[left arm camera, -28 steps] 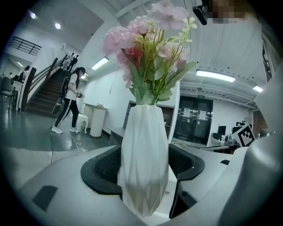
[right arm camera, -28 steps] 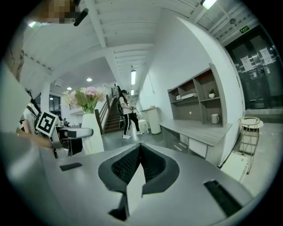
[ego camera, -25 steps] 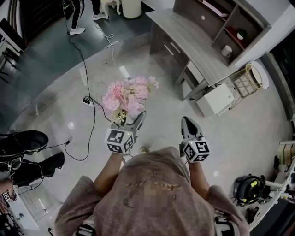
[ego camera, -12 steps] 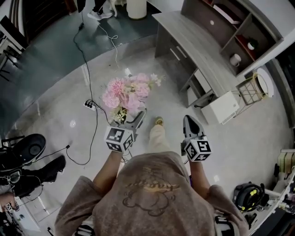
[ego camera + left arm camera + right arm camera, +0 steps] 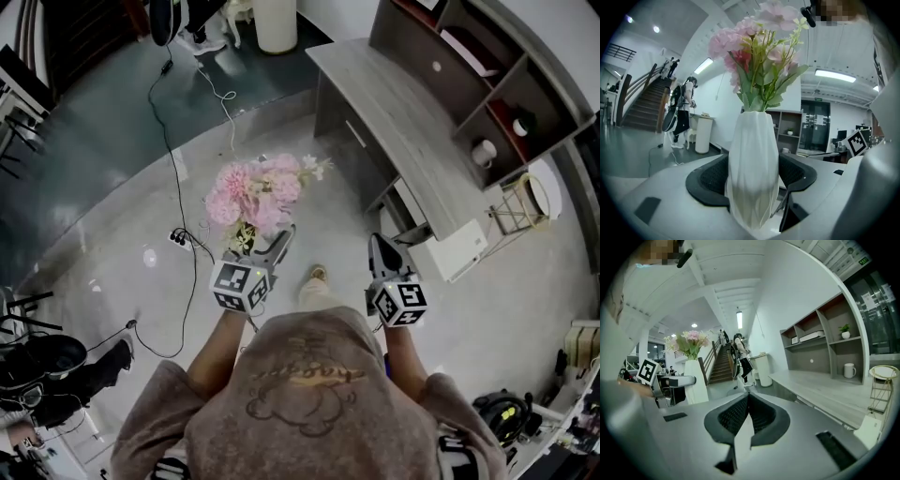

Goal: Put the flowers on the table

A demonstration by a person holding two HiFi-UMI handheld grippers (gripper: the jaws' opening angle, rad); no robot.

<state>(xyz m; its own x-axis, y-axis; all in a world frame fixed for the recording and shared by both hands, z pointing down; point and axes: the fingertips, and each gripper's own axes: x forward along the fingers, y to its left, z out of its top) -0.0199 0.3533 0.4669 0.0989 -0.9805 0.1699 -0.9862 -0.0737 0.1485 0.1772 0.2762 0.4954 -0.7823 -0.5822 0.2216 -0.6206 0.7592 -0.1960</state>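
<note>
Short of the table (image 5: 412,122), the vase (image 5: 753,173) of flowers (image 5: 258,192) (likely slick, fragile, top-heavy) is clamped low on its body by the left gripper (image 5: 265,246), with the right gripper (image 5: 380,246) closed, empty.

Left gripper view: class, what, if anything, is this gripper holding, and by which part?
The left gripper holds the white faceted vase of pink flowers, its fingers clamped on either side of the vase's lower body.
</note>
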